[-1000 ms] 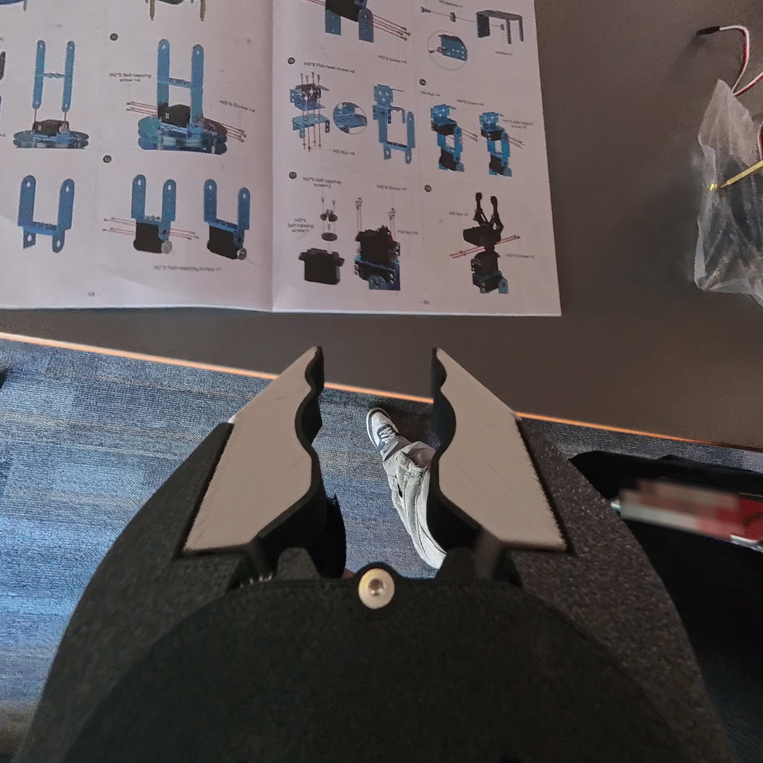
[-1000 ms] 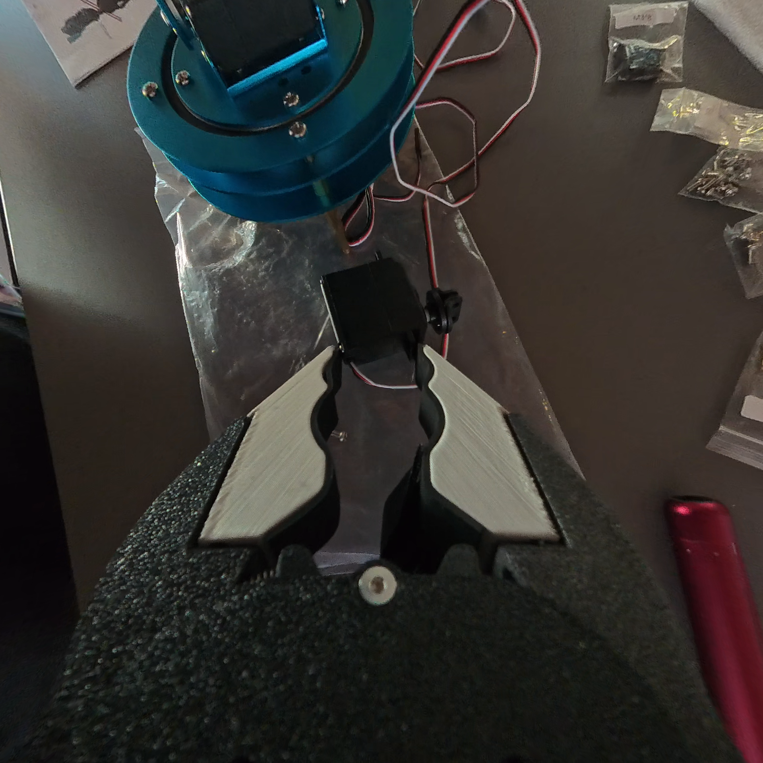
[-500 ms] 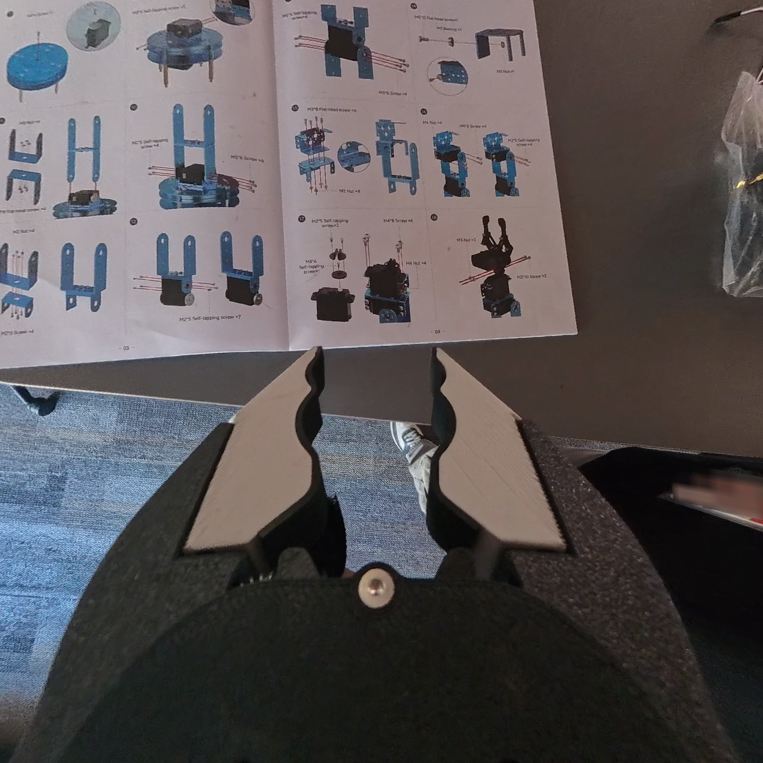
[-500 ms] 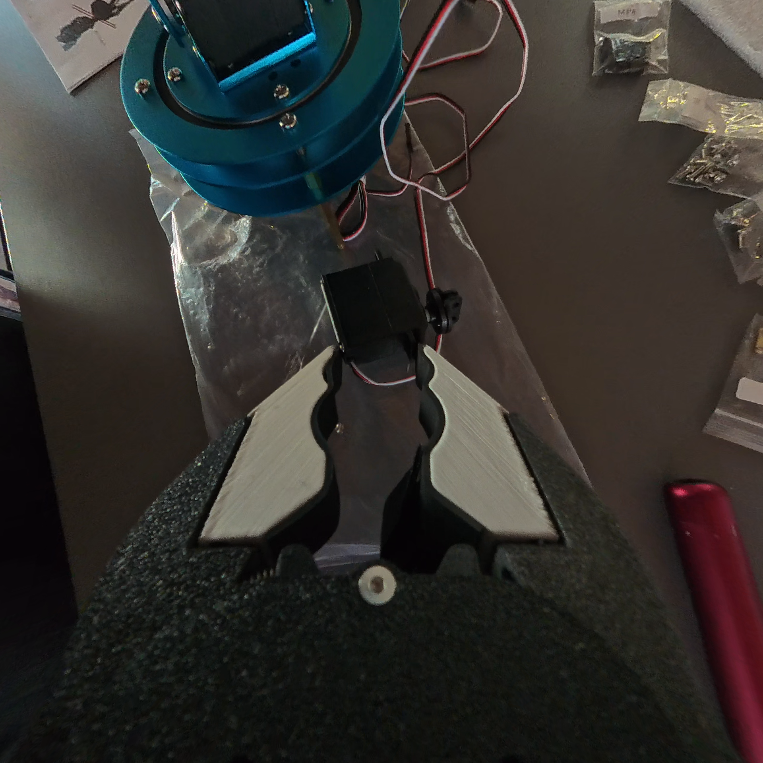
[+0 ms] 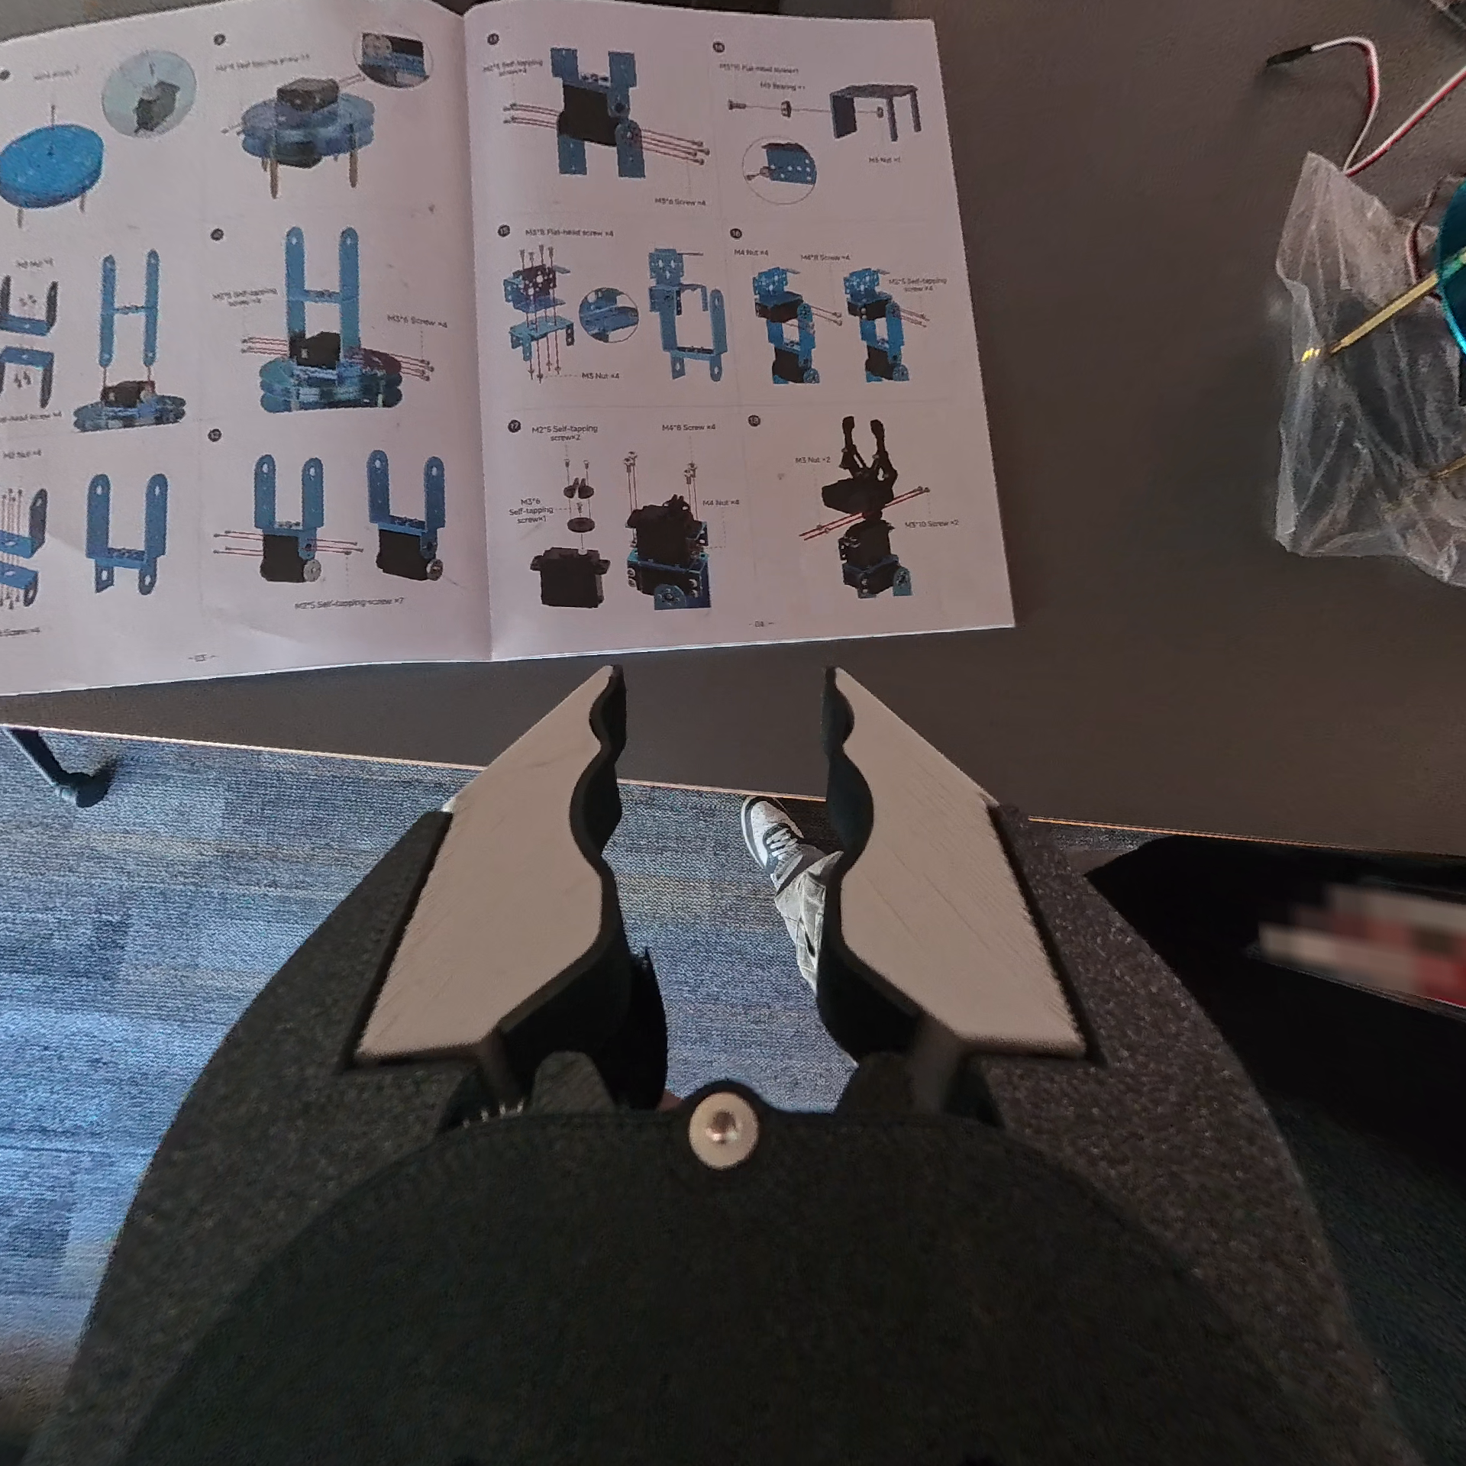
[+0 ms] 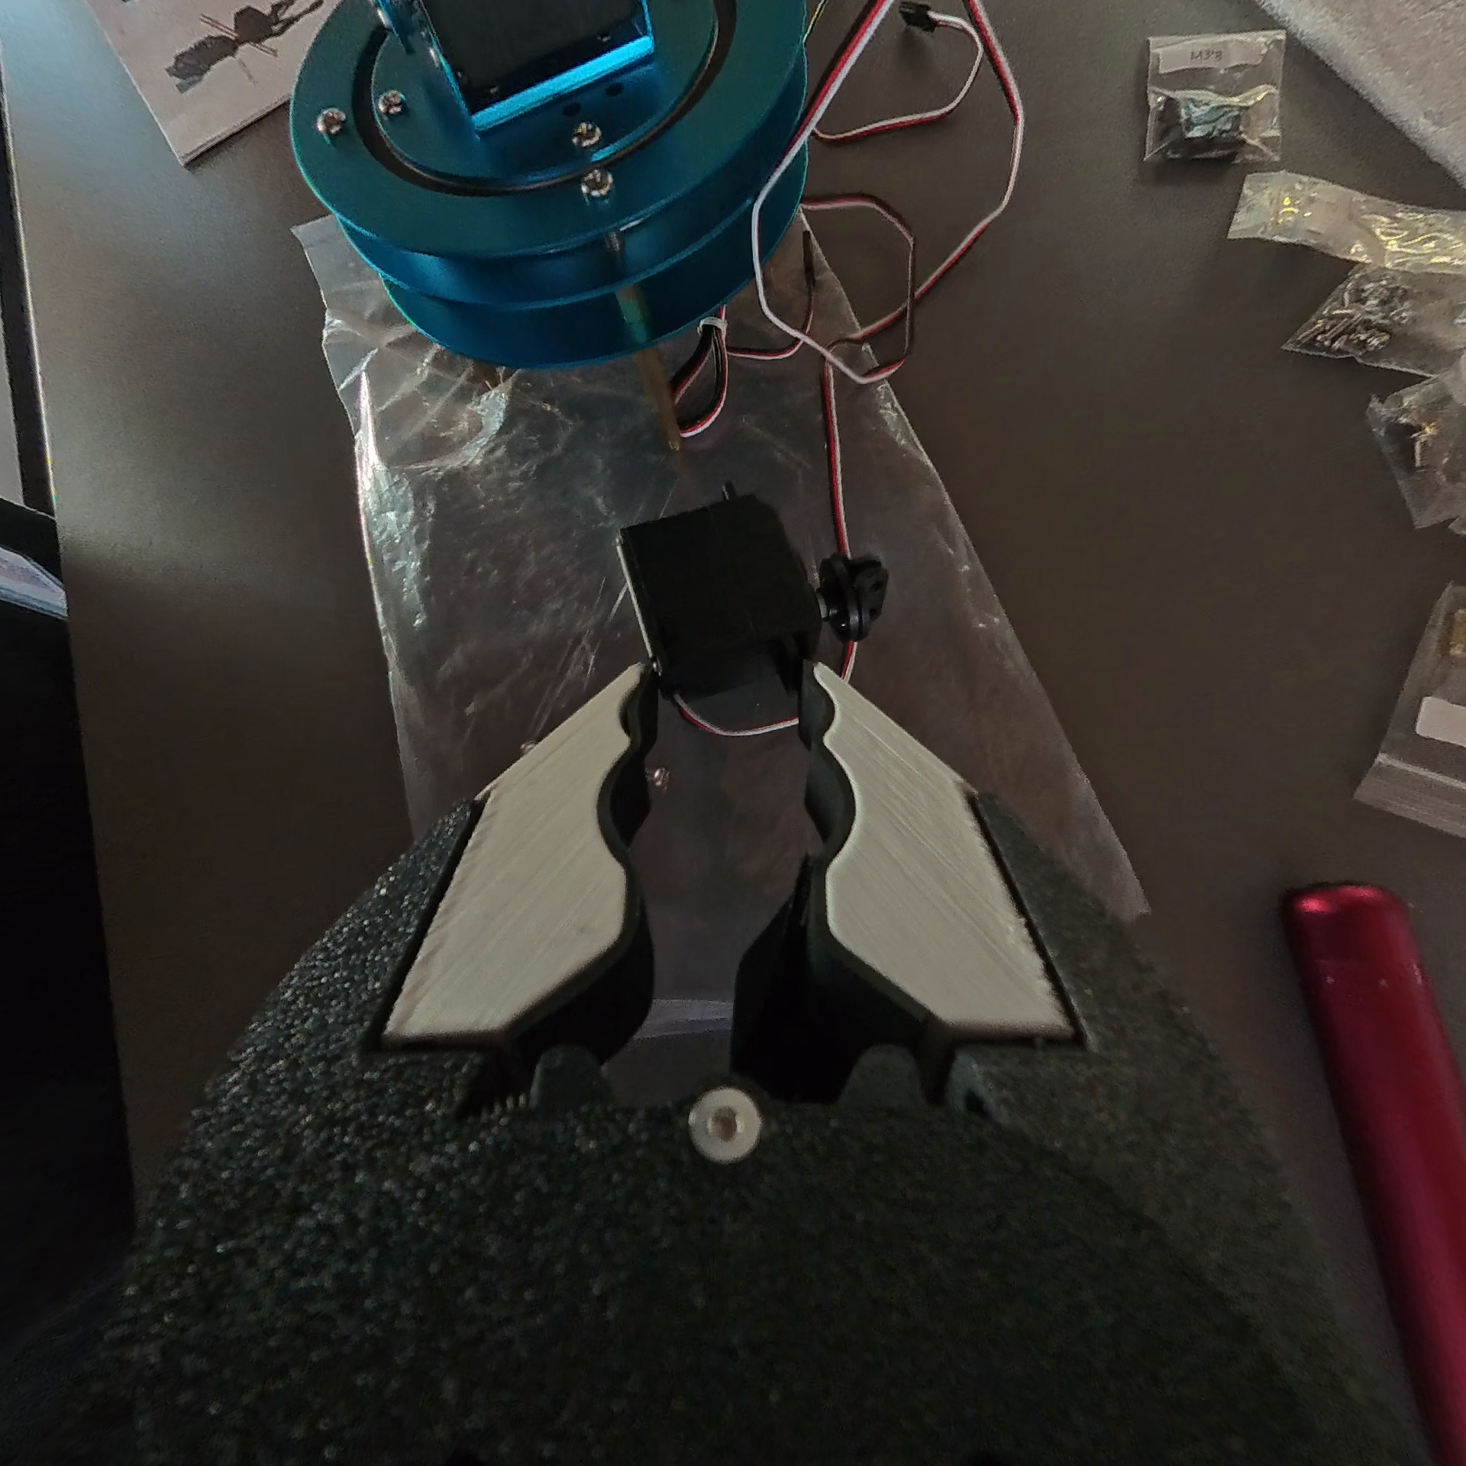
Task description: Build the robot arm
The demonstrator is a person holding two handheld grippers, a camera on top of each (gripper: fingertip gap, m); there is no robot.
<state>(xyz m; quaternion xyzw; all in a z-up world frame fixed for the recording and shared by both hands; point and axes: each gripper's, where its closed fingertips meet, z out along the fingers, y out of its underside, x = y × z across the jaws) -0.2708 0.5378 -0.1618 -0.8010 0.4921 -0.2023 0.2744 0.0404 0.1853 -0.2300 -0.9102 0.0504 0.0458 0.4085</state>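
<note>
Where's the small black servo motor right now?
Right wrist view, centre: small black servo motor clamped in the right gripper, above the clear plastic bag.

Servo (image 6: pixel 718 607) on plastic bag (image 6: pixel 508 555) – disc base (image 6: pixel 547 238) behind, parts bags (image 6: pixel 1348 214) right.

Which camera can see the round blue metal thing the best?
The right wrist view: the round blue base sits near the top, showing its stacked discs, screws and brass legs above the clear plastic bag. The left wrist view catches only a sliver of its edge at the right border.
</note>
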